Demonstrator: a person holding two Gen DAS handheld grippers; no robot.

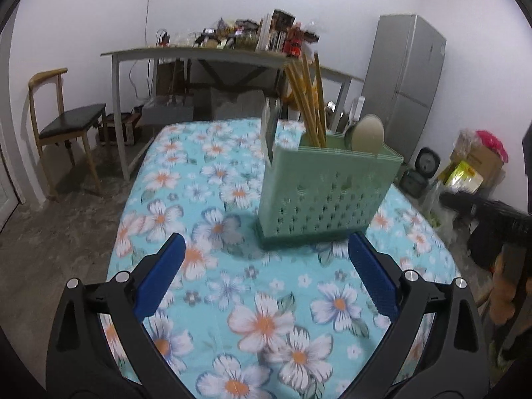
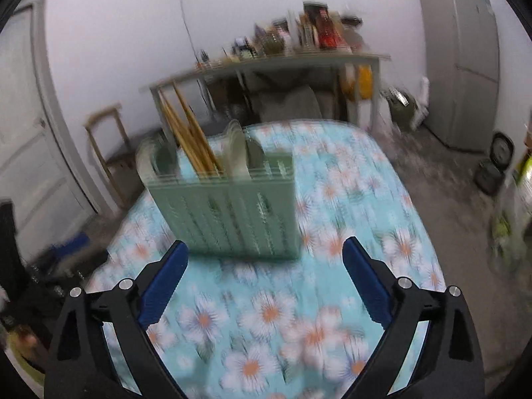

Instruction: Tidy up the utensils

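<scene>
Hand-held grippers (image 1: 266, 249) (image 2: 266, 252) before utensil caddy (image 1: 319, 196)

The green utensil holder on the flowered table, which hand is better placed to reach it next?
Probably the left. The left tool is open with the holder sharp and just ahead of its right finger. The right tool is also open and near, but its view is blurred.

A matt green plastic holder (image 1: 319, 196), perforated, stands on a flowered cloth table cover (image 1: 206, 179). Wooden chopsticks (image 1: 309, 99) lean toward 11 o'clock. The gripper pads (image 1: 163, 276) look ribbed blue plastic.
</scene>
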